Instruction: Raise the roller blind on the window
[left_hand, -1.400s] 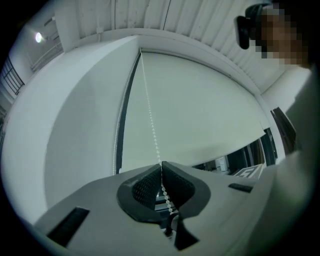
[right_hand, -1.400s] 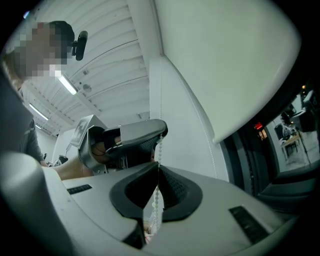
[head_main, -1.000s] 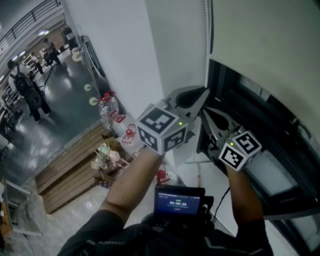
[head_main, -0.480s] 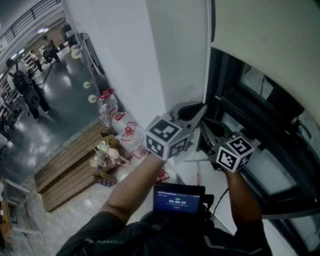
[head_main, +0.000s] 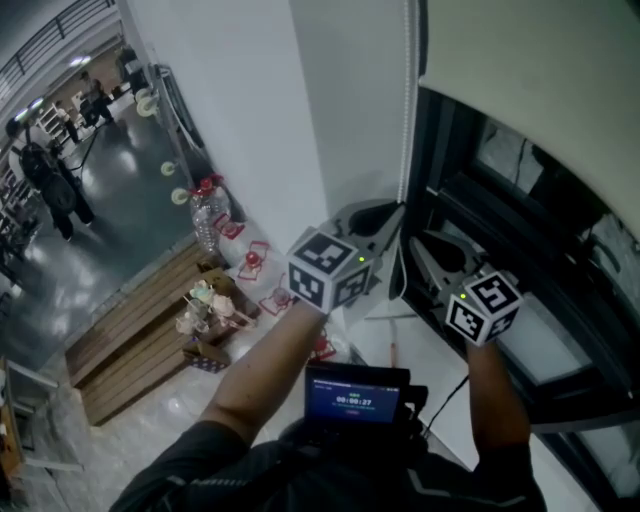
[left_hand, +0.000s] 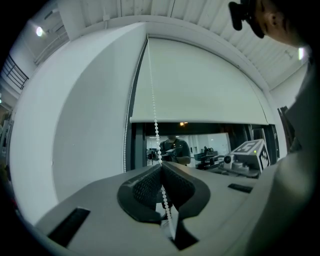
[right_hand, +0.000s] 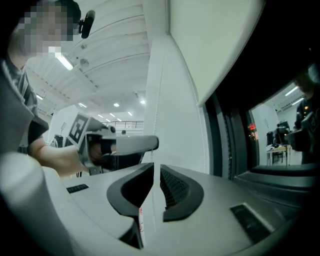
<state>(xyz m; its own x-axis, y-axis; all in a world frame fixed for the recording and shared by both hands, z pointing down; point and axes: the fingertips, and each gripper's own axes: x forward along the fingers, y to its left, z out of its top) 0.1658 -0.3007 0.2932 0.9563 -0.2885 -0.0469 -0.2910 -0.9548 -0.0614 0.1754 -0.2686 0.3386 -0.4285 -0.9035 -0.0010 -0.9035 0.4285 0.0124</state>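
Note:
The pale roller blind (head_main: 530, 80) (left_hand: 200, 85) hangs partly down over the dark window (head_main: 500, 210). Its white bead chain (head_main: 406, 120) (left_hand: 153, 110) runs down the frame's left side. My left gripper (head_main: 398, 212) (left_hand: 161, 170) is shut on the chain, which passes between its ribbed pads. My right gripper (head_main: 415, 243) (right_hand: 156, 169) sits just below and to the right of it. Its jaws are opening, with a narrow gap and a thin chain strand (right_hand: 154, 150) running through it, untouched by the pads. The left gripper (right_hand: 125, 145) shows close by in the right gripper view.
A white pillar (head_main: 340, 110) borders the window on the left. Below it stand a water bottle (head_main: 207, 222), small red items and a wooden pallet (head_main: 140, 340) with cups. People (head_main: 50, 185) stand far left. A screen device (head_main: 355, 398) hangs at the person's chest.
The right gripper's jaws have parted from shut. The blind's lower edge sits a little higher in the head view, with more window showing. Both grippers stay near the chain.

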